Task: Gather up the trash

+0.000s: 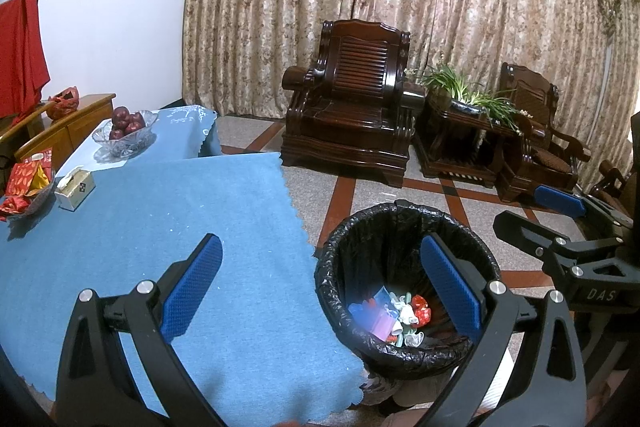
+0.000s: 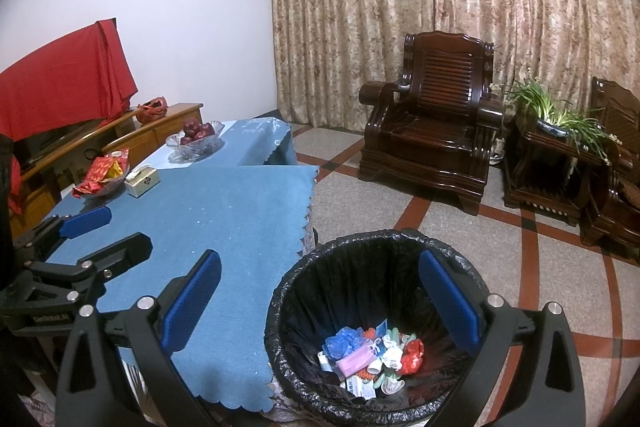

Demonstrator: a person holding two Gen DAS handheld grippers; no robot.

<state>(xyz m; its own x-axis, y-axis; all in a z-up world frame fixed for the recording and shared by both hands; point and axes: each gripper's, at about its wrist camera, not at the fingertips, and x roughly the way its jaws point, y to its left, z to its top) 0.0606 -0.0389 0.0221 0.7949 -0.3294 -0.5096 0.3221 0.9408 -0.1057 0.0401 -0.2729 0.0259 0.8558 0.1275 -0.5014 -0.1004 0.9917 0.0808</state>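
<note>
A round bin [image 1: 334, 259] lined with a black bag stands on the floor at the table's right edge. In its bottom lies mixed trash [image 1: 396, 315]: blue, pink, white and red scraps. My left gripper [image 1: 320, 239] is open and holds nothing; it hangs over the table corner and the bin. My right gripper [image 2: 320, 253] is open and bare above the bin [image 2: 280, 291] and its trash [image 2: 372, 355]. Each gripper shows in the other's view: the right gripper [image 1: 518, 205] at the far right, the left gripper [image 2: 128, 227] over the table.
The table wears a blue cloth [image 1: 180, 203] with pale crumbs. At its far left are a tissue box [image 1: 75, 189], a dish of red packets [image 1: 26, 187] and a glass bowl of apples [image 1: 125, 131]. Dark wooden armchairs [image 1: 356, 107] and a potted plant [image 1: 464, 91] stand before the curtains.
</note>
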